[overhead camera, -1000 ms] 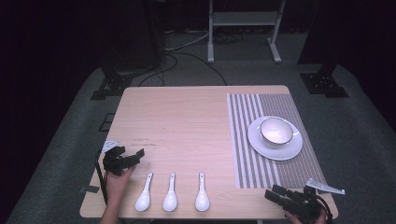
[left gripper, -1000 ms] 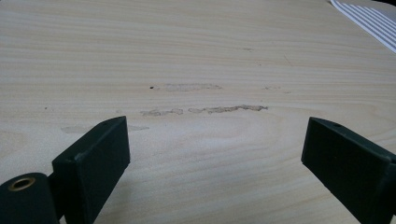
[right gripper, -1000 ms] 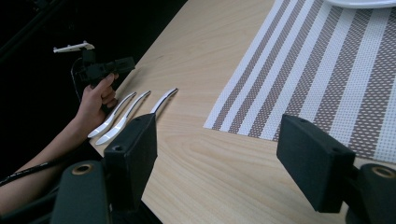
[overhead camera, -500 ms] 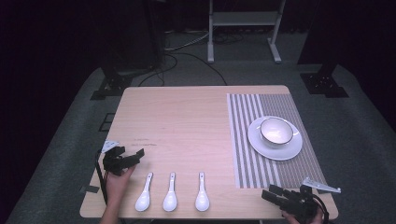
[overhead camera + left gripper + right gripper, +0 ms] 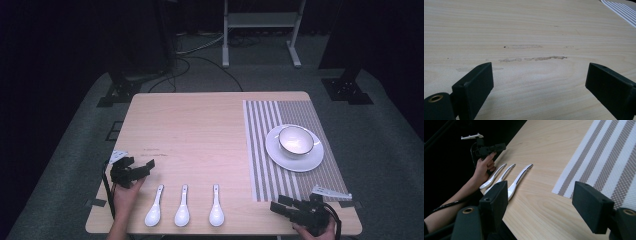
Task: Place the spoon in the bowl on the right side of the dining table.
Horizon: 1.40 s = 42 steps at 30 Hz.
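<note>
Three white spoons lie side by side near the table's front edge: a left spoon, a middle spoon and a right spoon. A white bowl sits on a white plate on the striped placemat. My left gripper hovers open at the front left, just left of the spoons, over bare wood. My right gripper is open at the front right corner, pointing left toward the spoons. Nothing is between either pair of jaws.
The wooden table has bare room across its middle and back left. The placemat covers the right side. A metal stand and cables stand on the dark floor behind the table.
My right gripper has slid a little to the left along the front edge. The left gripper and the spoons have stayed in place.
</note>
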{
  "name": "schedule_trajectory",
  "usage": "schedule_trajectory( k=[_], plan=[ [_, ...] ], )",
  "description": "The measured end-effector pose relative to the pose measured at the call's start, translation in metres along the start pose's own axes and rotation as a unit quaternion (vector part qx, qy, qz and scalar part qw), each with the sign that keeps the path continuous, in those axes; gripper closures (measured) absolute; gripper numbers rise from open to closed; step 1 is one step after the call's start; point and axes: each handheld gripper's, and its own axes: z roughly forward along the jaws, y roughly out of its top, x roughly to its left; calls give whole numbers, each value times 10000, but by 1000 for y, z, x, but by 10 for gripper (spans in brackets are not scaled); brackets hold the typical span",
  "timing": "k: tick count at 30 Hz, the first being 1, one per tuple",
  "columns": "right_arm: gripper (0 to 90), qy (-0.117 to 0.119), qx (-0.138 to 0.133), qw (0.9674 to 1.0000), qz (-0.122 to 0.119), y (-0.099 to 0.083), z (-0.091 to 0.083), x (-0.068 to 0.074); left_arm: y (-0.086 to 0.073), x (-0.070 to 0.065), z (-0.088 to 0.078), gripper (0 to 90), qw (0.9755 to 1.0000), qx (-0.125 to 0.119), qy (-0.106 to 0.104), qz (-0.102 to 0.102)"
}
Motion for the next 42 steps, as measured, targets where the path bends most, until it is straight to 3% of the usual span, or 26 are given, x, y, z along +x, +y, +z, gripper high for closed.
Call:
schedule_trajectory(
  k=[23, 42],
  plan=[
    [279, 180, 471, 9983, -292, 22, 41, 24, 0, 0, 0, 66, 10000, 13, -3, 8],
    [279, 356, 986, 9936, -421, 41, 88, 42, 0, 0, 0, 67, 10000, -5, -42, 10]
  ],
)
